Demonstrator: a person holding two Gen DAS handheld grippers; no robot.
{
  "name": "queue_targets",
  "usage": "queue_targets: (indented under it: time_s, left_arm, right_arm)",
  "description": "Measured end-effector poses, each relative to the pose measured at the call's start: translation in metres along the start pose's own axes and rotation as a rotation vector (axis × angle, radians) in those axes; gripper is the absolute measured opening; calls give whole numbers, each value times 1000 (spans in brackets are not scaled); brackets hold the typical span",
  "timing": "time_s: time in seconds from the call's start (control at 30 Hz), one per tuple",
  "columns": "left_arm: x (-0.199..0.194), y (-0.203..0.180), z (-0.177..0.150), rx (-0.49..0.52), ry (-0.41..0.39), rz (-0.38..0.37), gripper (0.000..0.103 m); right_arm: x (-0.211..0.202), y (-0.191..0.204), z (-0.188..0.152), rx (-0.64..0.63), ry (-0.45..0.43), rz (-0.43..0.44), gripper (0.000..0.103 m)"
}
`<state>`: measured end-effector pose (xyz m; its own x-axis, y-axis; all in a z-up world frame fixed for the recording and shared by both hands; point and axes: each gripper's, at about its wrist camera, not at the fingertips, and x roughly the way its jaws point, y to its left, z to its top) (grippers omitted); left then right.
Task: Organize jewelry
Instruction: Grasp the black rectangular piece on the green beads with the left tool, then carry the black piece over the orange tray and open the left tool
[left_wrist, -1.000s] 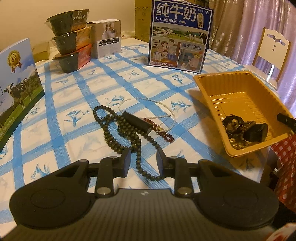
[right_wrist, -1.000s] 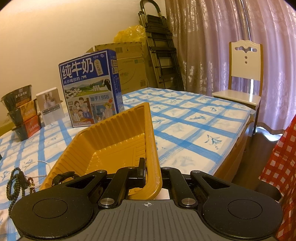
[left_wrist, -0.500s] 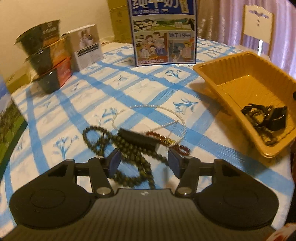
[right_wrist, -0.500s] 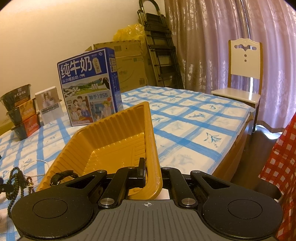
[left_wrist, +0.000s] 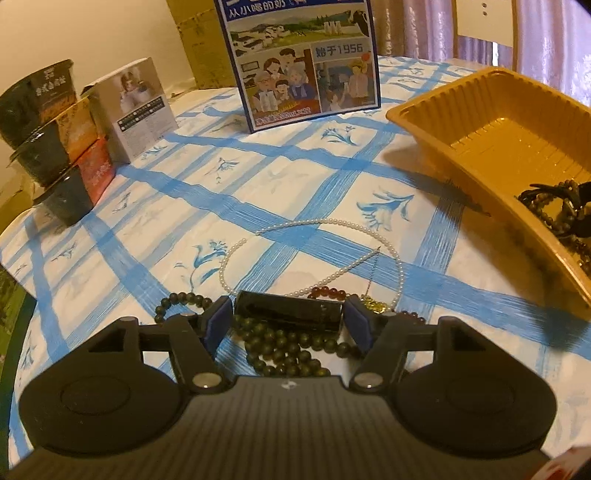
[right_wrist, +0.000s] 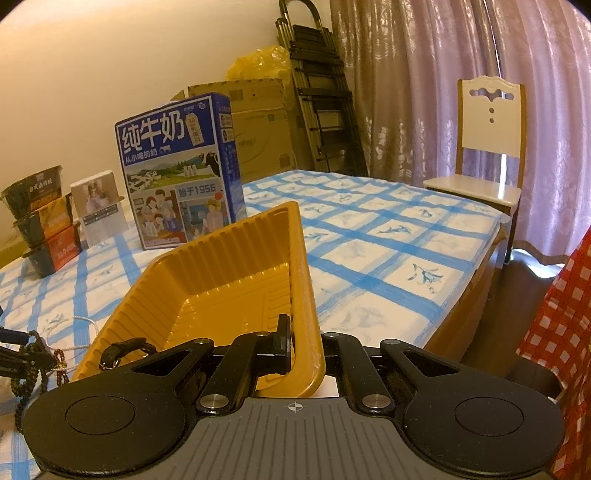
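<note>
On the blue-checked cloth lies a jewelry pile: a dark green bead necklace (left_wrist: 288, 350), a pearl necklace (left_wrist: 332, 221), a red bead bracelet (left_wrist: 328, 292) and a black bar-shaped piece (left_wrist: 288, 312). My left gripper (left_wrist: 287, 321) hangs low over the pile. Its jaws are opening and stand either side of the black bar's ends, the pads a little apart from it. The yellow tray (left_wrist: 480, 110) to the right holds dark beads and a black piece (left_wrist: 554, 210). My right gripper (right_wrist: 306, 354) is shut on the yellow tray's (right_wrist: 221, 266) near rim.
A blue milk carton (left_wrist: 303, 62) stands at the back, with a small white box (left_wrist: 136, 107) and stacked noodle bowls (left_wrist: 48, 140) to its left. A white chair (right_wrist: 487, 147) and red checked cloth (right_wrist: 561, 332) sit past the table's right edge.
My left gripper has dropped forward onto the jewelry pile, rolled somewhat, and its jaws have spread from nearly closed to straddling the black bar. The right gripper and tray have not moved.
</note>
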<state>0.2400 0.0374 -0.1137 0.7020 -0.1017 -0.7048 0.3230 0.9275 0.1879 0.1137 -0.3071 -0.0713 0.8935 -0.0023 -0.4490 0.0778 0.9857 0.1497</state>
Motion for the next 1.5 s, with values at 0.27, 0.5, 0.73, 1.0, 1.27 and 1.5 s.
queue_targets:
  time_s: [0.27,0.5,0.73,1.0,1.27,1.5]
  left_arm:
    - [16,8,-1,14,7,-13,72]
    - [23,18,0,-15,4,-44,78]
    - [20,16,-1,-29,-12,-34,74]
    - [-2,10,-1,-60,-40,-25,74]
    - [-53,-12,18,-129,-94,-67,74]
    - [-85,-62,40,-190,-125,-176,74]
  right_arm:
    - [0,0,0,-1,1,0,6]
    - [1,0,0,-1,2,0,6]
    - [1,0,0,-2,3,0,6]
    - [2,2,0,-6,2,1,6]
    - [1,3,1,-10,1,-1,6]
    - [-2,9,7,-31,-6,-3,6]
